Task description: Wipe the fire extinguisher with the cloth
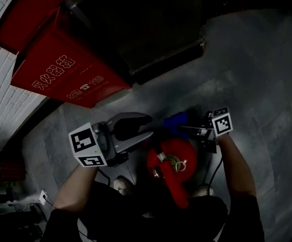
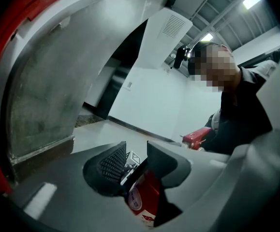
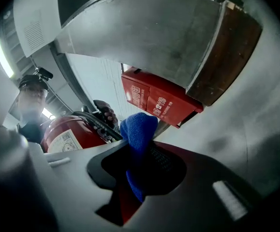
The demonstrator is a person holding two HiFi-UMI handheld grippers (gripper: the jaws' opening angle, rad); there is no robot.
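While the right hand-held gripper (image 1: 186,128) pinches the blue cloth (image 3: 139,129) beside the fire extinguisher (image 1: 186,153), the left hand-held gripper (image 1: 152,126) stands half-open.

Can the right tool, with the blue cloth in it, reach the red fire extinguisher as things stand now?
Probably yes. The right tool is shut on the blue cloth, whose end sticks out past its tips, and the fire extinguisher is close beside it with nothing visible between them.

One fire extinguisher (image 1: 180,151), one blue cloth (image 1: 175,120) just past it, my two grippers flanking it, left gripper (image 1: 151,126), right gripper (image 1: 182,128), one red cabinet (image 1: 60,69) beyond it.
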